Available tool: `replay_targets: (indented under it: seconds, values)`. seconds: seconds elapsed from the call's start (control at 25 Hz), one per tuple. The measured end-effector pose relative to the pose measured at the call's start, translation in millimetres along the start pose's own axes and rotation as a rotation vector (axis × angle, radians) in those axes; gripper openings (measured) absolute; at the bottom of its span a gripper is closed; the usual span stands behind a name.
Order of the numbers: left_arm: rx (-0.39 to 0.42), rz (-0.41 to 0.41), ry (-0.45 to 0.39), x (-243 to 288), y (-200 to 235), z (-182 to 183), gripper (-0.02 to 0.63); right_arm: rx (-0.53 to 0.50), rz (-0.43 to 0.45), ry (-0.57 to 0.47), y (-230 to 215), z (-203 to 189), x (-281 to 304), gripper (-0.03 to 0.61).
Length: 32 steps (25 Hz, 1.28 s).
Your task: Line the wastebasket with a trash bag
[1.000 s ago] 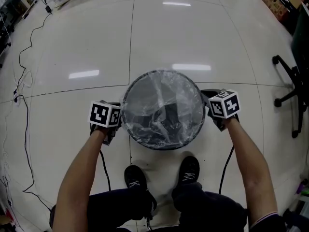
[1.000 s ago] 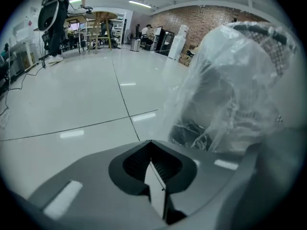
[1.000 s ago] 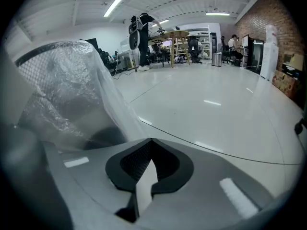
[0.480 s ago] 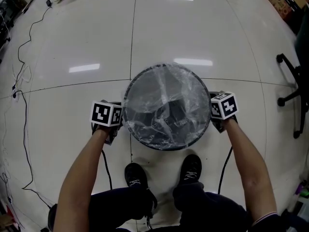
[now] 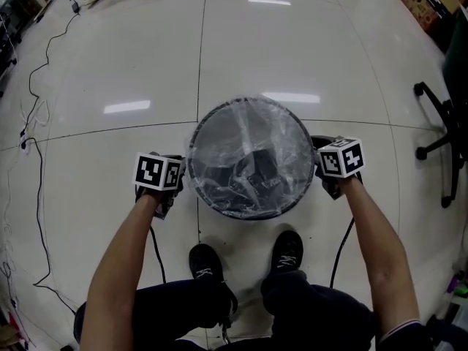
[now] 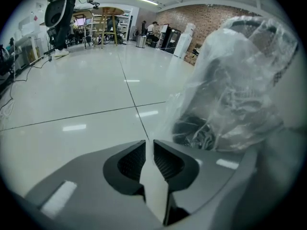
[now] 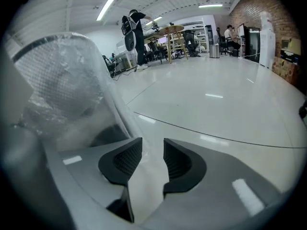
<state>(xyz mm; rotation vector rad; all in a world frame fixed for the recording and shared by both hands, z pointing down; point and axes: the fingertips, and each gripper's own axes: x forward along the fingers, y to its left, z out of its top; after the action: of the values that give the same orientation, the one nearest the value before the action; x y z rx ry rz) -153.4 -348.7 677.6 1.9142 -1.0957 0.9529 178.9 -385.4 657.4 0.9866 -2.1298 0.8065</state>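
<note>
A round black mesh wastebasket (image 5: pixel 252 212) stands on the white floor with a clear trash bag (image 5: pixel 245 148) spread inside it and folded over its rim. My left gripper (image 5: pixel 168 190) is against the bin's left side. Its jaws are opening, with a narrow gap showing between them (image 6: pixel 149 150) and the bag's film (image 6: pixel 230 95) running down beside them. At the bin's right side, my right gripper (image 5: pixel 327 175) is opening wider (image 7: pixel 152 152); loose film hangs in the gap without being pinched. The bagged mesh wall (image 7: pixel 53 75) fills that view's left.
The person's two black shoes (image 5: pixel 208 266) (image 5: pixel 287 252) stand just in front of the bin. An office chair base (image 5: pixel 439 134) is at the right. Cables (image 5: pixel 35 115) trail along the floor at the left. Desks and people are far off (image 7: pixel 163 37).
Both grippers stay at the bin's sides. The bin and bag look the same apart from a slight shift of the view.
</note>
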Motion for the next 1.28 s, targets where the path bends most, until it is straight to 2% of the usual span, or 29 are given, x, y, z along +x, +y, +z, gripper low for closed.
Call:
replay_targets:
  seconds: [0.24, 0.36, 0.48, 0.6, 0.76, 0.92, 1.08, 1.2, 1.28]
  values:
    - [0.024, 0.003, -0.015, -42, -4, 6, 0.094, -0.005, -0.036, -0.082, -1, 26, -58, 0.141]
    - [0.039, 0.027, -0.058, -69, -3, 18, 0.094, -0.026, -0.058, -0.178, 8, 62, -98, 0.136]
    - [0.063, 0.038, -0.12, -97, -8, 40, 0.094, -0.121, -0.026, -0.266, 48, 111, -135, 0.07]
    - [0.084, 0.014, -0.175, -118, -25, 56, 0.092, -0.223, 0.03, -0.287, 100, 144, -153, 0.031]
    - [0.095, -0.027, -0.227, -135, -48, 68, 0.092, -0.292, 0.1, -0.216, 161, 158, -140, 0.026]
    - [0.11, -0.06, -0.245, -138, -63, 71, 0.092, -0.265, 0.139, -0.034, 195, 144, -97, 0.03]
    - [0.111, -0.077, -0.267, -138, -70, 81, 0.092, -0.196, 0.095, 0.124, 197, 124, -50, 0.085]
    - [0.108, -0.095, -0.264, -133, -75, 83, 0.092, -0.13, 0.045, 0.197, 190, 111, -20, 0.081]
    - [0.107, -0.107, -0.25, -128, -78, 82, 0.092, -0.099, 0.035, 0.21, 187, 108, -5, 0.075]
